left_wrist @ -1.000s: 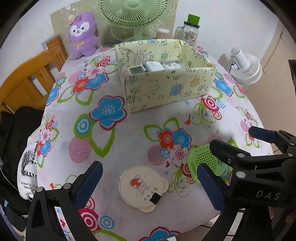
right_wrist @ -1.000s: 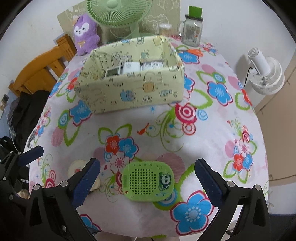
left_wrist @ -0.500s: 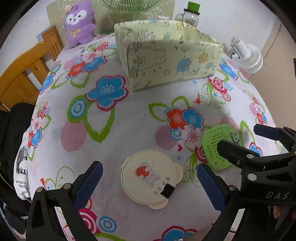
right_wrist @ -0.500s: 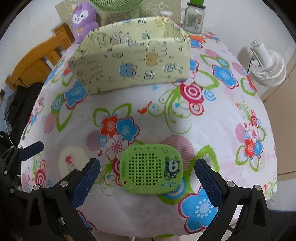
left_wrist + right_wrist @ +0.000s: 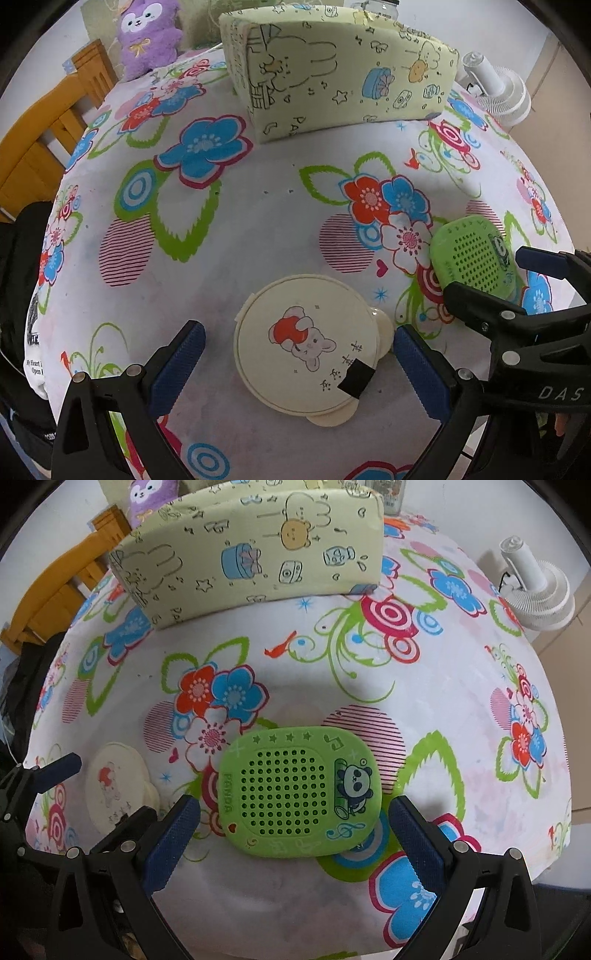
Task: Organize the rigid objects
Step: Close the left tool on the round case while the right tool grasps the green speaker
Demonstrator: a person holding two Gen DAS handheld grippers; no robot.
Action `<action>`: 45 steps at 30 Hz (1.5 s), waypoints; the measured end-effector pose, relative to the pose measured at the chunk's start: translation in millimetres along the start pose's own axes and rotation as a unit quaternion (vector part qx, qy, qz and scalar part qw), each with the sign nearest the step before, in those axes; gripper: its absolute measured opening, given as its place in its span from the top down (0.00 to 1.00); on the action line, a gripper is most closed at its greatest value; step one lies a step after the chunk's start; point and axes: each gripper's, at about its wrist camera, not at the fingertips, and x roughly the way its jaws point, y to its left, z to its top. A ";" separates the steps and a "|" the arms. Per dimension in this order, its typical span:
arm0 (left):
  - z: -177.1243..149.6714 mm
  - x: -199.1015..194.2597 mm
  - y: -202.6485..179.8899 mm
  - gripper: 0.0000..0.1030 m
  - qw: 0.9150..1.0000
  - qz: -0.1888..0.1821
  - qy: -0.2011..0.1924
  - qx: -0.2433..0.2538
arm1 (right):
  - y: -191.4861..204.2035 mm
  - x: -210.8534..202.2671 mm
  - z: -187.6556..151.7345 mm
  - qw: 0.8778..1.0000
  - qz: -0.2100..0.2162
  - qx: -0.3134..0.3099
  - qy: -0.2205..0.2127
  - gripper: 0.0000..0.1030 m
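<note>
A round cream lid-like case with a bunny picture (image 5: 308, 345) lies flat on the flowered tablecloth, between the blue pads of my open left gripper (image 5: 297, 363). The same case (image 5: 114, 786) shows at the left in the right wrist view. A green perforated panda case (image 5: 299, 794) lies flat between the pads of my open right gripper (image 5: 293, 840); it also appears as the green case (image 5: 474, 256) beside the right gripper's black frame (image 5: 517, 332). The yellow-green cartoon storage box (image 5: 340, 70) stands at the table's far side; its inside is hidden.
A purple plush toy (image 5: 149, 35) sits behind the box on the left. A wooden chair (image 5: 40, 136) with dark clothing stands at the left. A white fan (image 5: 535, 587) stands off the table to the right. The table's near edge (image 5: 280, 897) runs just below both grippers.
Both grippers have come down and forward toward the table. The cream case and the green case now lie between their pads. The box's inside has dropped out of sight.
</note>
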 end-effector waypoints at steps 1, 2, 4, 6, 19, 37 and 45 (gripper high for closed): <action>0.4 1.3 -1.2 0.00 1.000 0.002 -0.001 0.001 | 0.4 0.8 1.2 1.000 -0.001 0.000 0.001 0.00; 1.0 1.7 -2.8 0.00 1.000 0.006 -0.003 0.004 | 0.5 1.9 2.1 1.000 -0.002 0.000 0.002 0.00; 1.3 2.6 -4.8 0.00 1.000 0.012 -0.006 0.010 | 0.0 3.1 3.8 1.000 -0.003 0.001 0.004 0.00; 1.1 2.5 -4.7 0.00 1.000 0.011 -0.012 0.007 | 0.1 3.9 5.7 1.000 -0.002 0.002 0.005 0.00; -1.5 -2.5 -10.6 0.16 1.000 0.007 -0.020 0.017 | 8.8 12.9 13.1 1.000 -0.022 -0.009 0.012 0.00; 0.7 -7.1 -12.7 0.17 1.000 0.003 -0.014 0.014 | 8.2 8.2 8.9 1.000 -0.023 -0.005 0.000 0.08; 13.7 -13.4 -19.2 0.17 1.000 0.002 -0.022 0.016 | -2.3 2.8 19.0 1.000 -0.027 0.001 -0.009 0.08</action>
